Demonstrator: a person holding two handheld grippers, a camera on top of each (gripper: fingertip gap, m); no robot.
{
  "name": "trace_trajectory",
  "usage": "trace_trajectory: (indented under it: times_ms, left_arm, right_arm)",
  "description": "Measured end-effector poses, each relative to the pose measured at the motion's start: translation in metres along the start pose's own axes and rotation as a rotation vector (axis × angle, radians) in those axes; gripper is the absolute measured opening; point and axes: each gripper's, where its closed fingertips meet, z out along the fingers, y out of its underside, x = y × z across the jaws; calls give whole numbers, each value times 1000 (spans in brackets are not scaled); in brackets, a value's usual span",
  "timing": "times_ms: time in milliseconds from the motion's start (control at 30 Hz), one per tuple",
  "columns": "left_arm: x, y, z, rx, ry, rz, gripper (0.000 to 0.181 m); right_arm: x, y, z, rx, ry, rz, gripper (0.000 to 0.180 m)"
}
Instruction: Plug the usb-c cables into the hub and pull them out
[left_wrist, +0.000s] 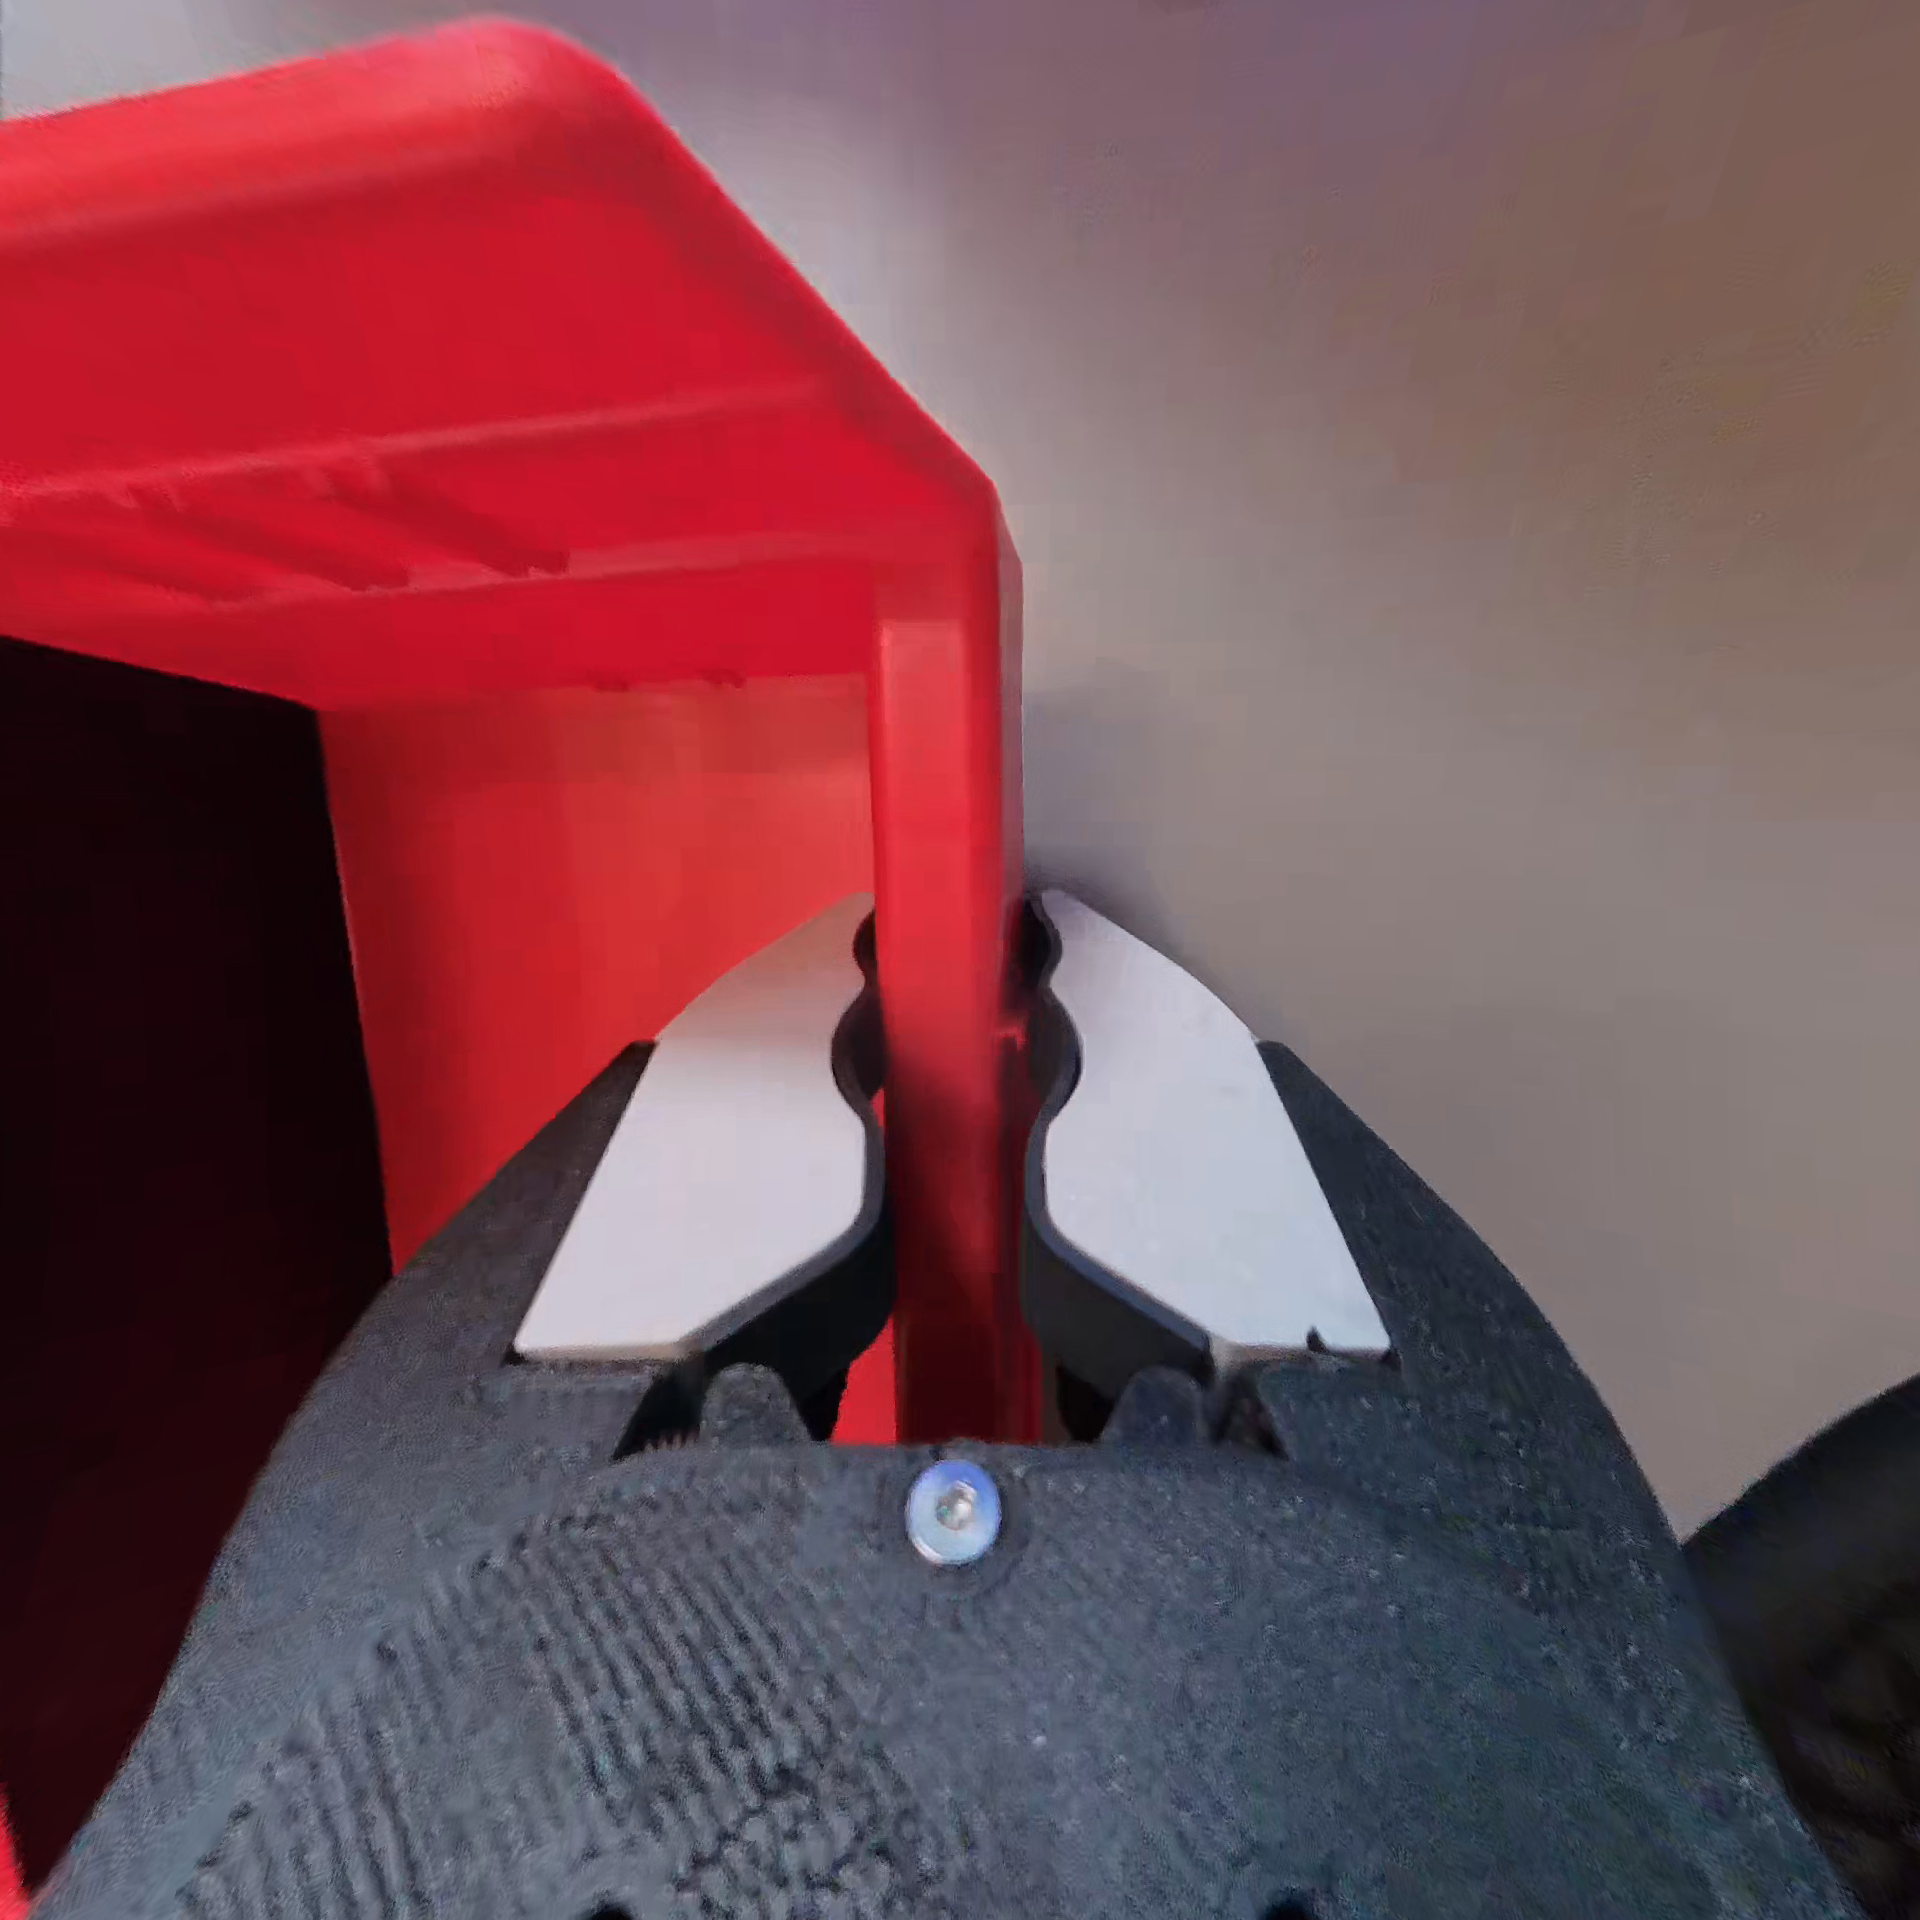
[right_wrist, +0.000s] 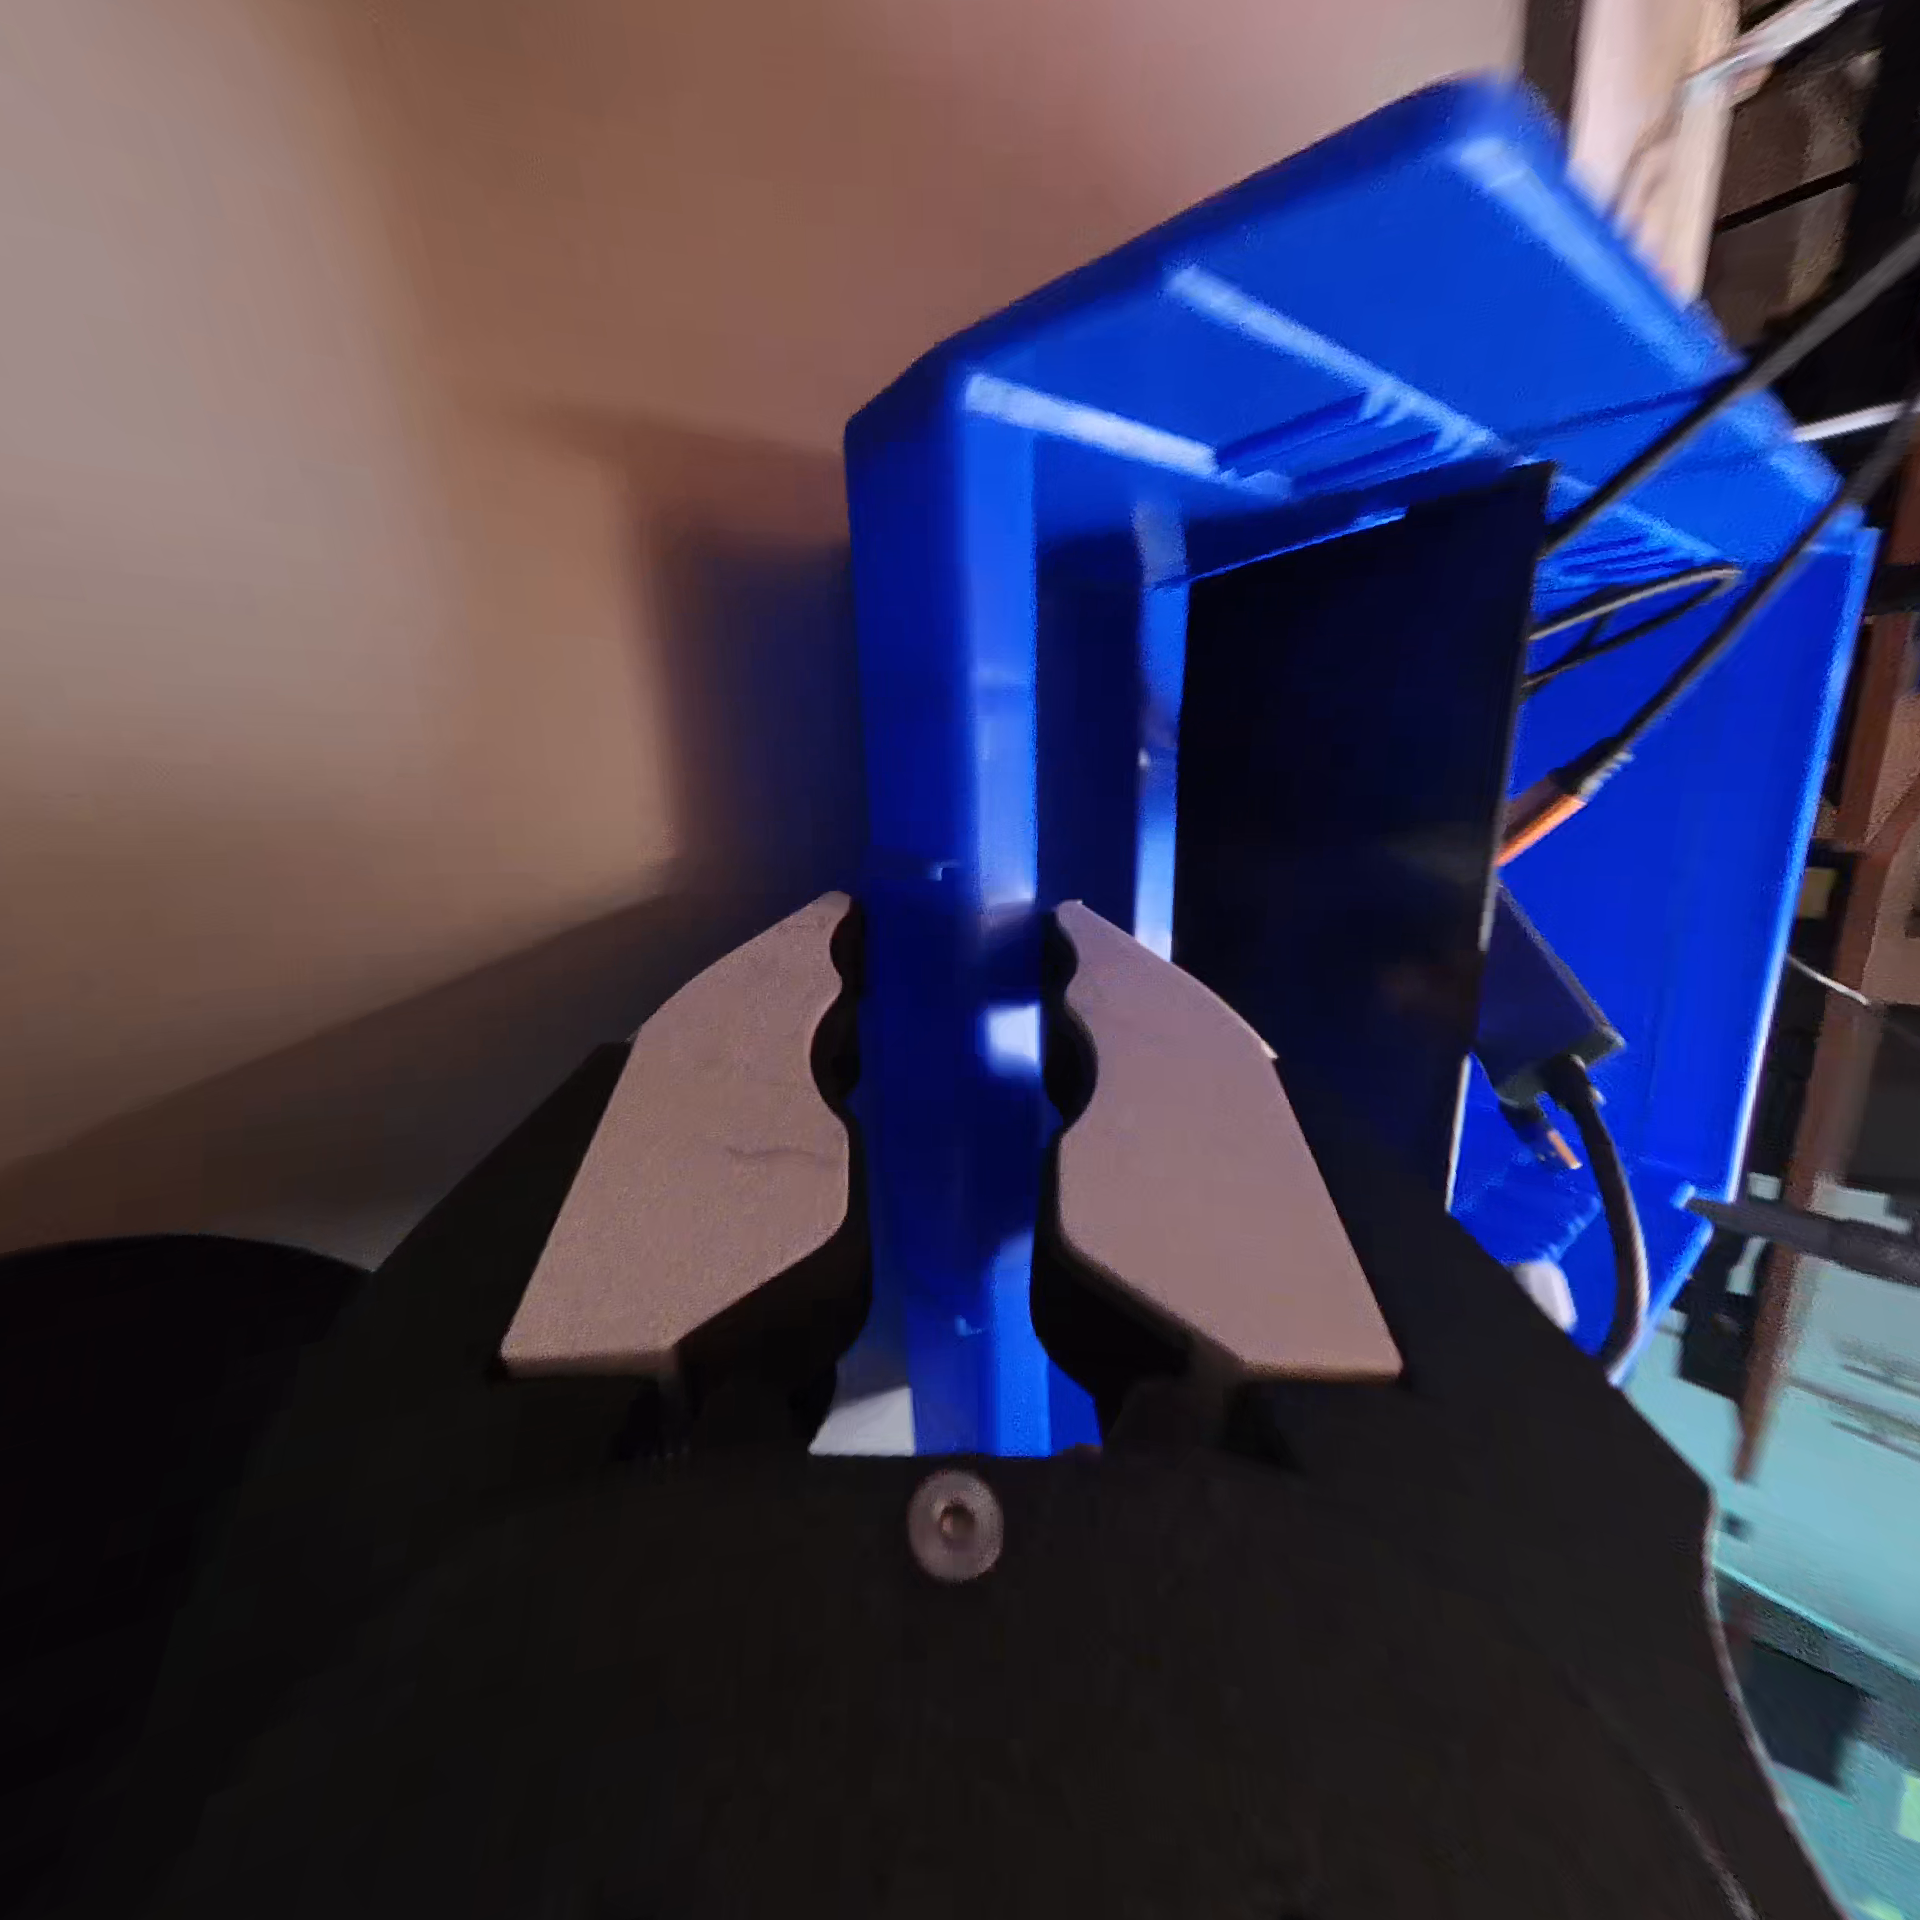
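In the left wrist view my left gripper (left_wrist: 951, 935) is shut on the rim of a red plastic bin (left_wrist: 468, 395), which is tipped toward the camera; a dark thing fills its left inside. In the right wrist view my right gripper (right_wrist: 956, 935) is shut on the rim of a blue plastic bin (right_wrist: 1683, 935), also tipped up. Inside the blue bin a flat black panel (right_wrist: 1351, 810) leans. Thin black cables (right_wrist: 1704, 675) with an orange-tipped plug (right_wrist: 1548, 821) and a thicker cable (right_wrist: 1621, 1226) lie beside it. I cannot make out a hub for certain.
A plain pale wall (left_wrist: 1455, 520) stands behind both bins. Wooden shelving with wires (right_wrist: 1829, 208) is at the far right of the right wrist view, with a greenish surface (right_wrist: 1839, 1455) below. A dark rounded shape (left_wrist: 1839, 1610) sits at the left view's lower right edge. Tip to tip, the grippers are about 25 cm apart.
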Motion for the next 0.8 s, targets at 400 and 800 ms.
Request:
trace_trajectory:
  times_ms: [400,800]
  left_arm:
    - [38,-108,-66,595,-104,-139,33]
    - [73,-170,-10,657,-40,-575,65]
  right_arm:
    - [35,83,-125,317,448,937,38]
    - [52,96,-46,249,317,1153,47]
